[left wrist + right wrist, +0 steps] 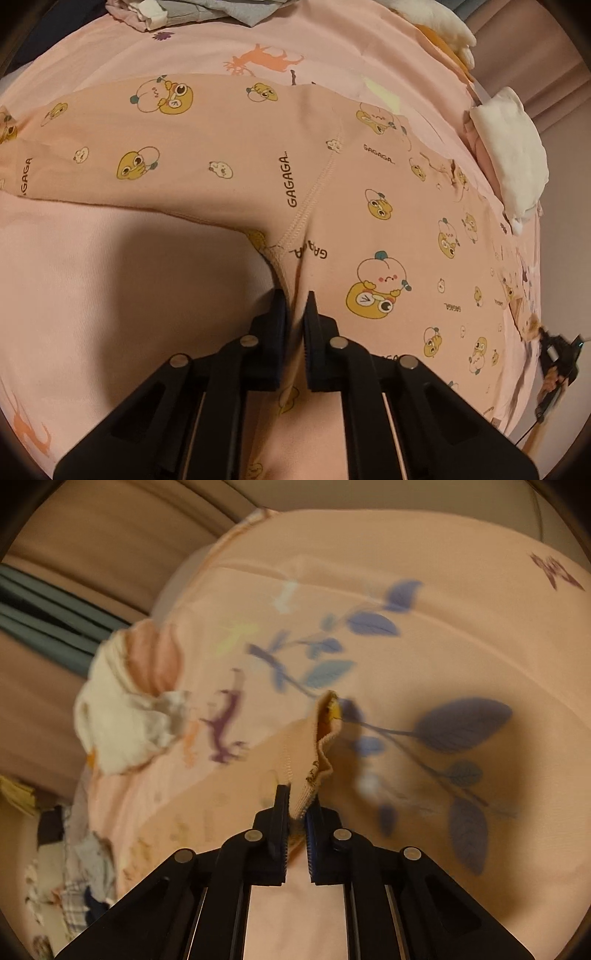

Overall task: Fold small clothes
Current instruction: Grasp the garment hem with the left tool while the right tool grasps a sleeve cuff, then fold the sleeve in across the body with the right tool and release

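Observation:
A small pink garment point(229, 155) printed with yellow cartoon figures and "GAGAGA" lies spread on the pink bedsheet point(92, 277). One sleeve or leg runs to the left, the body to the right. My left gripper point(297, 299) is shut on the garment at the seam where the two parts join. My right gripper point(297, 794) is shut on a ribbed hem of the same garment point(321, 746) and holds it lifted above the sheet. The right gripper also shows, blurred, at the far right edge of the left wrist view point(557, 362).
A folded white and pink cloth point(509, 155) lies at the bed's right edge, also in the right wrist view point(122, 709). A heap of grey and white clothes point(177, 11) lies at the far side. More clothes point(81, 878) lie below left. The sheet point(443, 609) has blue leaf prints.

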Tool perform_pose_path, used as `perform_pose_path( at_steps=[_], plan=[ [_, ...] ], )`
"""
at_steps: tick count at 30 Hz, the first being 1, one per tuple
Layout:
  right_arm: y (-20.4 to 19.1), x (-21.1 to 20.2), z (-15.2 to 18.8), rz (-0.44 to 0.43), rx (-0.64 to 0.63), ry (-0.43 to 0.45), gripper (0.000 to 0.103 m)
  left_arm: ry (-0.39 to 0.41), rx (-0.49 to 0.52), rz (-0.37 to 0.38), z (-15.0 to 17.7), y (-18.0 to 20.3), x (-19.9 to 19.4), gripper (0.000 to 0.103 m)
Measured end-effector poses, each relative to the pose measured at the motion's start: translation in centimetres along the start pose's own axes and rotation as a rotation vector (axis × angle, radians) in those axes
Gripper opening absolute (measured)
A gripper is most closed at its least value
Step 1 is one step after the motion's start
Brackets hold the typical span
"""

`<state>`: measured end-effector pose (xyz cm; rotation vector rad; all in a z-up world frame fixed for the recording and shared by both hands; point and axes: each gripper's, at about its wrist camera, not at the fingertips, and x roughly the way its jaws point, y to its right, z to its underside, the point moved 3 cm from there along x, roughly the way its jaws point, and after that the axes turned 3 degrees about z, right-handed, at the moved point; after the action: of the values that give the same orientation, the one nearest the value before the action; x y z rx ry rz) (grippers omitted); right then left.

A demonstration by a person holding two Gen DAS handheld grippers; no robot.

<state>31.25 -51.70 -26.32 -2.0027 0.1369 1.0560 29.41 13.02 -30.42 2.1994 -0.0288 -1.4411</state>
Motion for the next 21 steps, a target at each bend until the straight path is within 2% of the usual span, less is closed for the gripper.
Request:
perform_pose_path(
  at_steps=[5,8,10,16,21],
  plan=[
    [-5.9,-1.3,0.7,-0.048,-0.112,0.011,0.009,0.007,0.017,0.018,0.1,-0.2,0.0,0.007],
    [-10.3,-1.4,2.0,-0.132,-0.164,0.002,0.009,0.005,0.028,0.046,0.1,-0.5,0.0,0.007],
    [-13.1,-0.9,2.9,-0.155,-0.206,-0.012,0.009,0.003,0.034,0.064,0.1,-0.7,0.0,0.007],
    [-22.1,2.1,7.4,-0.208,-0.347,-0.093,0.009,-0.014,-0.012,0.136,-0.1,-1.8,0.1,0.008],
    [-28.6,6.0,13.1,-0.228,-0.461,-0.192,0.009,-0.006,-0.008,0.167,0.2,-1.9,-0.1,0.009]
  ],
)
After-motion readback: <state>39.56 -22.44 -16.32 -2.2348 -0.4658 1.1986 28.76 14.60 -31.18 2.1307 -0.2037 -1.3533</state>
